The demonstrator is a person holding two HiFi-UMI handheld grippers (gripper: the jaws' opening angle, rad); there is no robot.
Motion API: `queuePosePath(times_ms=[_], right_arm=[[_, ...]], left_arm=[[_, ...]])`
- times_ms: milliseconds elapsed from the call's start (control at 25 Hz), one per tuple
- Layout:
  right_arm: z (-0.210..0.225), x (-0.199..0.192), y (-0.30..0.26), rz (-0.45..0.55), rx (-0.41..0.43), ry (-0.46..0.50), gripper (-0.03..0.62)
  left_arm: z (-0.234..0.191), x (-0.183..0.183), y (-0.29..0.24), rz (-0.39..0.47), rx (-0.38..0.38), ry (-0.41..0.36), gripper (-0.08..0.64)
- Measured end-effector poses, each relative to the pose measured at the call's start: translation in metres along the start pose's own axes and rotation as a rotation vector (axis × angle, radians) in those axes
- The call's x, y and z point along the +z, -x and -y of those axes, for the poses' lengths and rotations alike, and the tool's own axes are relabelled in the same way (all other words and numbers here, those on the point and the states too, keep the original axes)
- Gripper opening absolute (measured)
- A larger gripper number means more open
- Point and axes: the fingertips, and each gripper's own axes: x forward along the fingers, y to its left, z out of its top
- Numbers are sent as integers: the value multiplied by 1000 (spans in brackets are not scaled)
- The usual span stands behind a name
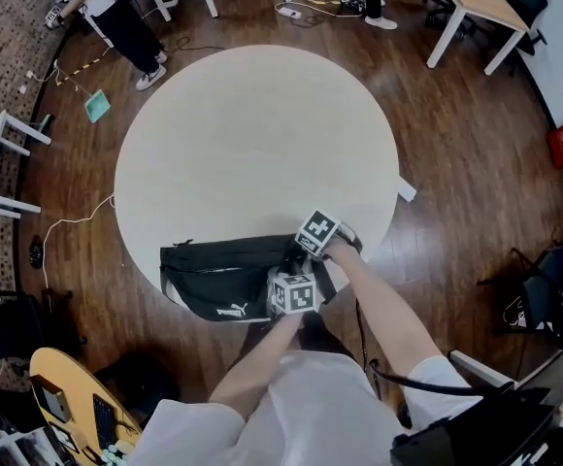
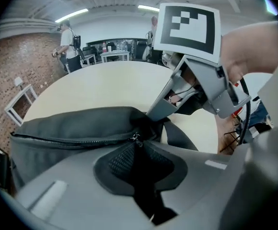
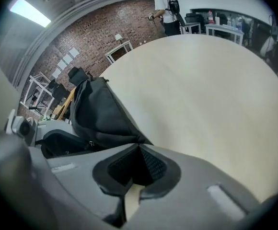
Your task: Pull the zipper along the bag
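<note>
Fingers, left gripper [image 2: 138, 146]: closed on zipper pull [image 2: 136, 137].
Fingers, right gripper [image 3: 139, 147]: pinching bag [image 3: 100, 114] at its right end.
Risk: pull slips free, held only at the tips.

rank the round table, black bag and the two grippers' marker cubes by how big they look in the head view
1. round table
2. black bag
3. left gripper's marker cube and right gripper's marker cube: about alike, so unranked
</note>
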Motion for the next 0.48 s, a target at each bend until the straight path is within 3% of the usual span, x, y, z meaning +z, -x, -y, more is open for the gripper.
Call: queuePosePath(times_ms=[240,360,480], right_arm=[[5,-3,0,-7,-88,-25,-8],[7,-5,1,0,-163,-14,-8],[6,-5,-1,28,-232,-6,-8]], left_arm=[[9,10,31,18,-197,-17,48],[-1,12,50,-21,-313,14,46],[-22,14,76,-22,-385,-8,41]])
